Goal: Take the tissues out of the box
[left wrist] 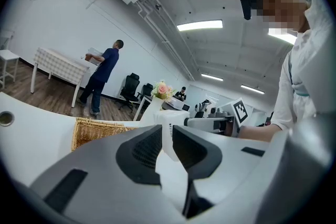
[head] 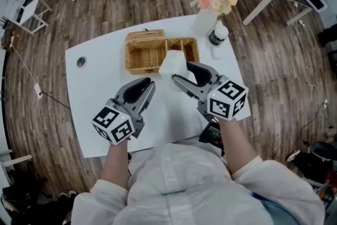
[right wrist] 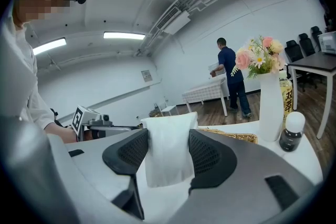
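Observation:
A white tissue pack (head: 171, 64) hangs just above the white table (head: 100, 113), in front of the wicker basket (head: 143, 36) with its divided compartments. My right gripper (head: 181, 71) is shut on the pack, one pad on each side, and the pack (right wrist: 168, 152) fills the space between the jaws in the right gripper view. My left gripper (head: 149, 85) hovers to the left of it over the table, jaws together with nothing in them. In the left gripper view the pack (left wrist: 165, 119) and the right gripper (left wrist: 210, 124) show past the narrow slit of the left gripper (left wrist: 167, 136).
A white vase of flowers (head: 207, 17) and a dark bottle with a white cap (head: 217, 36) stand right of the basket. A round grommet (head: 81, 62) sits at the table's left. A black device (head: 213, 135) lies at the near edge. A person (left wrist: 102, 76) stands far back.

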Demonstrator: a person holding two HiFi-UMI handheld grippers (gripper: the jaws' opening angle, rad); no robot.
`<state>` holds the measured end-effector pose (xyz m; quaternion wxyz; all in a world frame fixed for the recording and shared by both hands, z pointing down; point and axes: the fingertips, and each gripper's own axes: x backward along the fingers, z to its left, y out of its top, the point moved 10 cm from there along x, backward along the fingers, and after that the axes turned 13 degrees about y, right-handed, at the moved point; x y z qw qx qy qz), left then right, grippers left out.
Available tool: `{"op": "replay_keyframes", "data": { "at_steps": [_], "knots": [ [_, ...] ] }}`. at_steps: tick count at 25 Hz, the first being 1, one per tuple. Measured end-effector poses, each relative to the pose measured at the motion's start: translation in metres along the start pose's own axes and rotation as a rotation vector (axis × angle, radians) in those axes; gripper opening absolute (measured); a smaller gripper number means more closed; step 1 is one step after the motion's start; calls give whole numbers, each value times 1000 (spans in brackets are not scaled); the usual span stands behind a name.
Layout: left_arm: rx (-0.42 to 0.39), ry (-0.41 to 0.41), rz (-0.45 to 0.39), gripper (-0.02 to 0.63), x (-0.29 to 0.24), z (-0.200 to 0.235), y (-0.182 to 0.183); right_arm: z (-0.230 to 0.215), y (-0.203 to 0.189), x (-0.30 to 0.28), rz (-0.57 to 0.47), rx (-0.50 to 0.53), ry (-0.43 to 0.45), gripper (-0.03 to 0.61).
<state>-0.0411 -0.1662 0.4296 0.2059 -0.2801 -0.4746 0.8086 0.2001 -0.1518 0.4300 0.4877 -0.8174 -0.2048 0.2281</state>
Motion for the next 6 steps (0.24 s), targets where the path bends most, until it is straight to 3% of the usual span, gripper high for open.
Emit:
{"op": "replay_keyframes", "data": {
  "at_steps": [6],
  "knots": [
    [-4,13,-14,55,0,0,9,1,8,4,-12,9,18,262]
  ]
}}
